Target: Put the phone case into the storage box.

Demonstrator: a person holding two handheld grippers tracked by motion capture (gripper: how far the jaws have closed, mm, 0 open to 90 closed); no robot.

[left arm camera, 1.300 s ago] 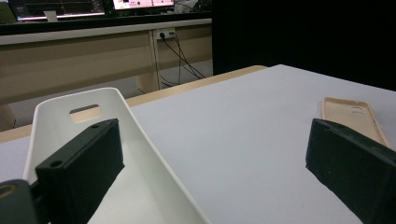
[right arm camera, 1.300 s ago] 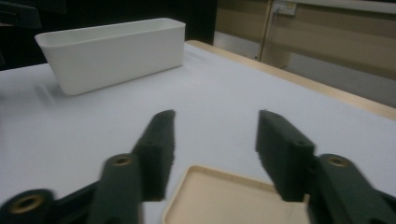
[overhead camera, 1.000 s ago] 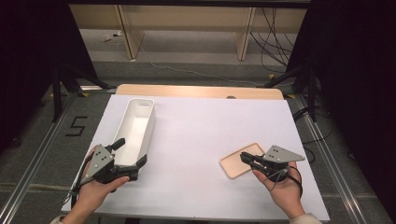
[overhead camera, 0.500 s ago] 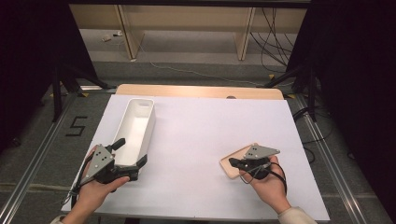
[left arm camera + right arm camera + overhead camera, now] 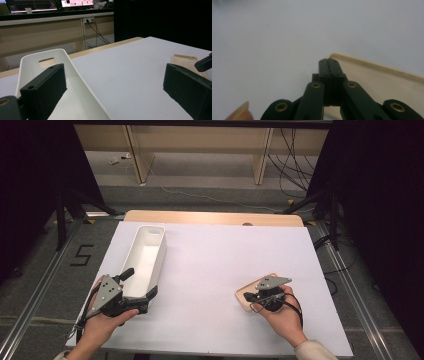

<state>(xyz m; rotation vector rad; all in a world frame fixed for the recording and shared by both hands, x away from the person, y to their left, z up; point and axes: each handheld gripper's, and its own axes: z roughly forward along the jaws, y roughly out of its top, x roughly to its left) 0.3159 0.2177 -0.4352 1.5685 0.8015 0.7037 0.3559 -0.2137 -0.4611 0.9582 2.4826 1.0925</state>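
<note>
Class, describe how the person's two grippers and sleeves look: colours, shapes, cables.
Both the left gripper and right gripper are black, each topped by a grey three-cornered plate with small holes. Brass-coloured rivets dot the right one's linkage. Dark cables loop from each. A pale cuff shows at the right wrist.

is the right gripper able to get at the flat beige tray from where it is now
Probably yes: the right gripper has its shut jaws at the corner of the flat beige tray, nothing between them, though they would need opening to grasp.
</note>
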